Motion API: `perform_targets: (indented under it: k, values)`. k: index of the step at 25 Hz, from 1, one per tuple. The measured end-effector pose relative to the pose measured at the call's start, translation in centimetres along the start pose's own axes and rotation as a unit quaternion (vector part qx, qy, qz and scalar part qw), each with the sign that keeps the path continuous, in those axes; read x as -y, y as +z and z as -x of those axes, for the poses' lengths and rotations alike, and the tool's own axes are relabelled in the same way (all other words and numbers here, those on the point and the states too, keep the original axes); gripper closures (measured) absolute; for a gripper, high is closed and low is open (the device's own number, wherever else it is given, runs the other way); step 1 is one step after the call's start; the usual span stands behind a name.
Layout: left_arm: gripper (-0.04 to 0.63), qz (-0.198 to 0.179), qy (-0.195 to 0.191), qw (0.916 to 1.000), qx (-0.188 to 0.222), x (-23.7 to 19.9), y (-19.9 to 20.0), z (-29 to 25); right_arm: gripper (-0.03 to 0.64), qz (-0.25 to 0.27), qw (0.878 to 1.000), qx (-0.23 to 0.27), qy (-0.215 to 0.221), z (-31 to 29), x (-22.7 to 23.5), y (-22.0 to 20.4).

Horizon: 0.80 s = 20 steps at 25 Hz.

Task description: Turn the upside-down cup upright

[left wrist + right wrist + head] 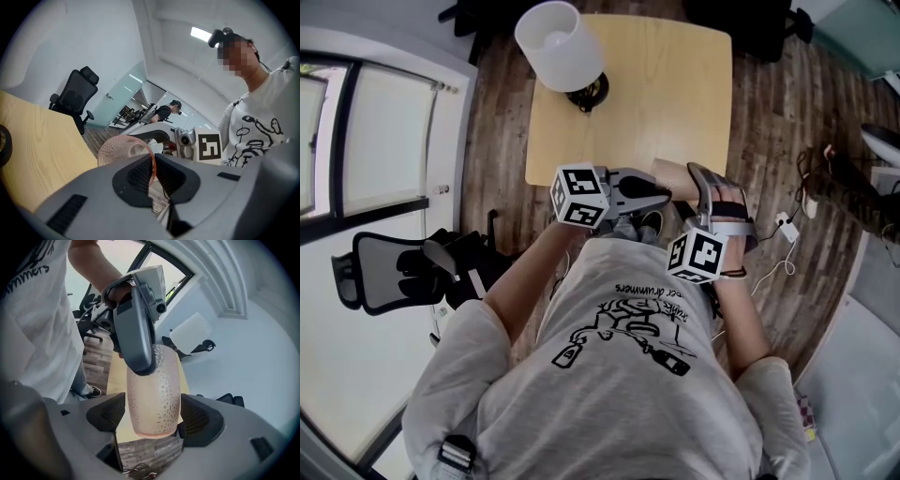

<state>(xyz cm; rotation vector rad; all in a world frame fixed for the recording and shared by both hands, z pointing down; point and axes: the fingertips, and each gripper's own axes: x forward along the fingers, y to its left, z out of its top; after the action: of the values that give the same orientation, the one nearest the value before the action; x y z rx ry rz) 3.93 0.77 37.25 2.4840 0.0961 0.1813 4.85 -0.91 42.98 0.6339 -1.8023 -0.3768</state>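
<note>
Pink dimpled cup [154, 385], aloft by the table's [675, 94] near edge, wall pinched tight in left gripper [152, 172]; right gripper [154, 418] gapes round it without pressing, so best hold the pinch and set base down.

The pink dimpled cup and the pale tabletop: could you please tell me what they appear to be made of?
Pink dimpled translucent cup: likely glass or clear plastic, glossy; light passes through its pebbled wall. Pale wooden table: wood or wood-look laminate, matte; faint grain, no glare.
</note>
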Motion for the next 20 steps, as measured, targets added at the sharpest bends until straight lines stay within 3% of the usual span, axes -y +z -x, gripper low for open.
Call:
perform_targets:
  k: [5, 10, 16, 20]
  values:
    - [0.575, -0.009, -0.001, 0.9999, -0.011, 0.4, -0.3, -0.3, 0.276, -0.004, 1.000, 0.004, -0.019, -0.2, 0.2, -0.1]
    - [0.561, -0.031, 0.010, 0.9995, 0.005, 0.4, 0.2, 0.0, 0.278, -0.015, 0.999, 0.017, -0.041, -0.2, 0.6, -0.1]
    - [0.377, -0.083, 0.054, 0.9944, 0.037, 0.3, 1.4, 1.3, 0.278, -0.069, 0.993, 0.052, -0.083, 0.2, 1.6, -0.5]
    - [0.301, -0.117, 0.100, 0.9851, 0.078, 0.0, 2.8, 2.2, 0.278, -0.153, 0.976, 0.116, -0.099, 0.9, 2.3, -0.3]
